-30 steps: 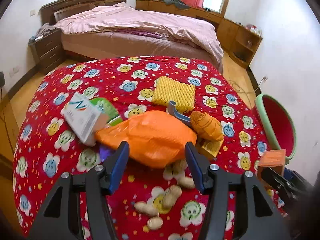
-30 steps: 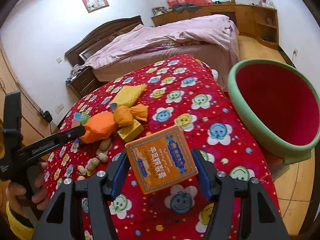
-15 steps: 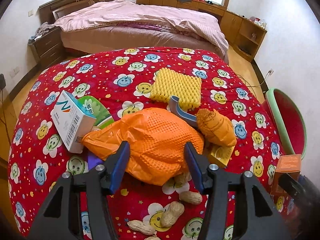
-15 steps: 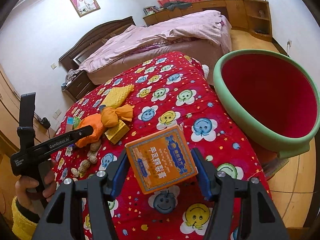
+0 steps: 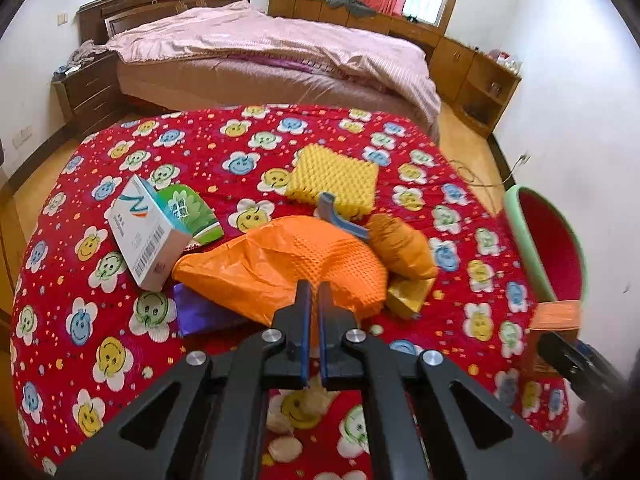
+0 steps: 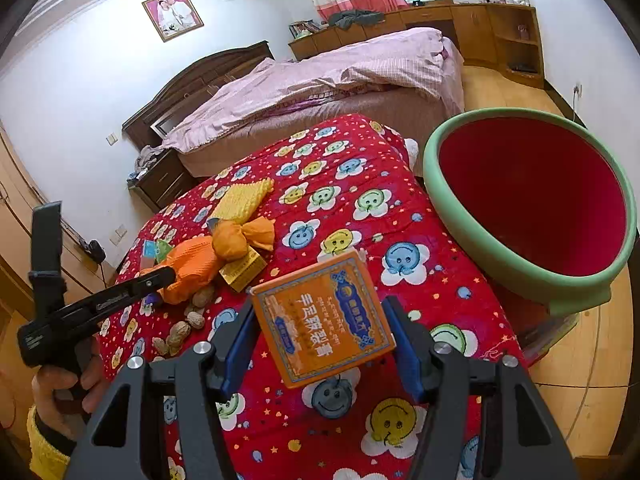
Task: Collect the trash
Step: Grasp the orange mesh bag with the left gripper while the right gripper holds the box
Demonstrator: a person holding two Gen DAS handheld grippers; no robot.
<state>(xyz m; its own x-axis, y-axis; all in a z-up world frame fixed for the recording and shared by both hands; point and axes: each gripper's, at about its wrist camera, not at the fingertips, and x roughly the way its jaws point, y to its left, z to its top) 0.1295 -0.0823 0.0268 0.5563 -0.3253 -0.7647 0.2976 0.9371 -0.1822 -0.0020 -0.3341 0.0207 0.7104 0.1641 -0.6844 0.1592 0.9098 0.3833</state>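
Note:
My left gripper (image 5: 314,308) is shut on the near edge of the orange plastic bag (image 5: 280,264), which lies on the red smiley quilt (image 5: 120,340). It also shows in the right wrist view (image 6: 168,276), pinching the bag (image 6: 192,264). My right gripper (image 6: 320,336) is shut on an orange box (image 6: 324,316), held above the quilt left of the green-rimmed red bin (image 6: 532,200). The bin also shows in the left wrist view (image 5: 520,224).
On the quilt lie a white box (image 5: 140,232), a green packet (image 5: 192,212), yellow foam (image 5: 336,180), an orange wrapped bundle (image 5: 400,248), a gold box (image 5: 408,292), a purple wrapper (image 5: 200,312) and peanuts (image 6: 192,312). A bed (image 5: 260,52) stands behind.
My left gripper has moved forward to the orange bag and closed on its edge. My right gripper has carried the orange box a little closer to the bin.

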